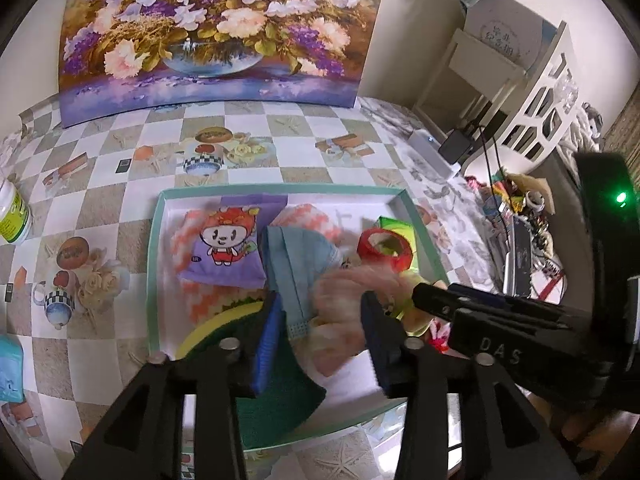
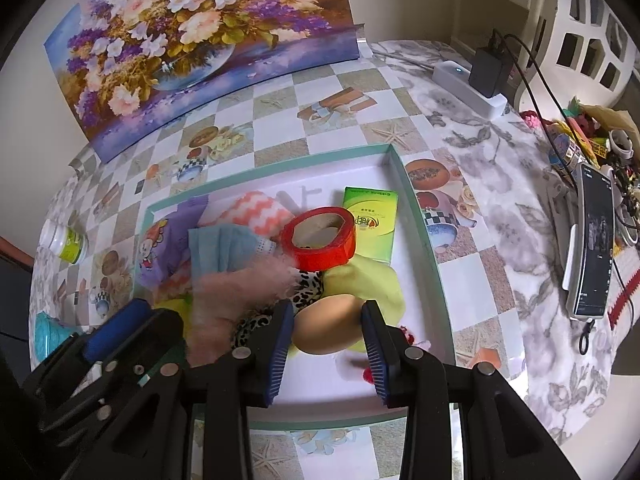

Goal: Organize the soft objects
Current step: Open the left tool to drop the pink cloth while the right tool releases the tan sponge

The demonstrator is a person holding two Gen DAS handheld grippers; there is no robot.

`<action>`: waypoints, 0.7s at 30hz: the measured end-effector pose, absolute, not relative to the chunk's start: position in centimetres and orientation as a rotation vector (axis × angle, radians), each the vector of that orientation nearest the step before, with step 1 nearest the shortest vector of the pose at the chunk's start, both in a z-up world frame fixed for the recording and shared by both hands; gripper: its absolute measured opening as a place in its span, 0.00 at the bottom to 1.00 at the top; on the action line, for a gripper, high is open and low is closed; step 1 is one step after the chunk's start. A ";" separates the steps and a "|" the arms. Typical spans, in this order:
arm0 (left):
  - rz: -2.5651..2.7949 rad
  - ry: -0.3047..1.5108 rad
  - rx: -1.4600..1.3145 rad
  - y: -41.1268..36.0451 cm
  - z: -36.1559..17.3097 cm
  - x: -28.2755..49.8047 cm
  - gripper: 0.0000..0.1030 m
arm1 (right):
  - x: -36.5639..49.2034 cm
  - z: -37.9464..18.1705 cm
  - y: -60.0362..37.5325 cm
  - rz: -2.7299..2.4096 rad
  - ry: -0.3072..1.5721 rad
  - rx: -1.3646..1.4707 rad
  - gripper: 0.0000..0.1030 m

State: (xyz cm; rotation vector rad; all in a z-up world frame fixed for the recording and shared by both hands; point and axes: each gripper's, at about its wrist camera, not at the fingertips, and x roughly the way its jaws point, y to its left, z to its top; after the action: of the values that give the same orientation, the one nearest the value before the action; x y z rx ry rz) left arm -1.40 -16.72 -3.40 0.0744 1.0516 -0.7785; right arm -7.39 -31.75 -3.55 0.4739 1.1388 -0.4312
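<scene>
The teal-rimmed tray (image 2: 420,216) on the checkered table (image 2: 472,280) is crowded: a red tape roll (image 2: 320,236), green box (image 2: 372,224), blue mask (image 1: 296,264) and purple cartoon pouch (image 1: 224,248). The left gripper (image 1: 316,344) stands parted around the blurred pink fluffy piece (image 1: 352,300), not pressing it. The right gripper (image 2: 326,344) clasps a tan egg-shaped ball (image 2: 328,328) over yellow cloth (image 2: 372,284).

a lived-in home: a checkered oilcloth table (image 2: 280,128) printed with teacups, a flower painting (image 1: 216,32) against the wall, a white lattice shelf (image 1: 536,120), a cluttered sideboard.
</scene>
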 end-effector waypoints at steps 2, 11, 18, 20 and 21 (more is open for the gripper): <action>-0.778 1.042 0.067 -16.4 -3.0 -1.3 0.45 | -7.4 -3.5 -31.7 -0.430 1.139 0.474 0.37; -0.645 1.023 0.053 -13.6 -1.8 0.1 0.57 | -7.1 -3.6 -31.4 -0.424 1.148 0.464 0.38; -0.376 1.160 0.074 -10.0 -4.5 2.8 0.60 | -6.9 -4.3 -31.3 -0.435 1.180 0.453 0.47; -0.323 1.205 0.060 -8.8 -5.5 3.5 0.60 | -6.9 -4.3 -31.2 -0.439 1.183 0.447 0.52; -0.305 1.222 0.052 -8.3 -5.9 3.7 0.60 | -6.8 -4.3 -31.2 -0.442 1.184 0.445 0.54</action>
State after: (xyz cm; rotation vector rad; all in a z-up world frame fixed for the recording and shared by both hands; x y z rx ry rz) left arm 3.70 -8.33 -5.93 0.0516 1.2223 -0.3048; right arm -6.83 -31.22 -4.32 0.4448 1.1840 -0.4421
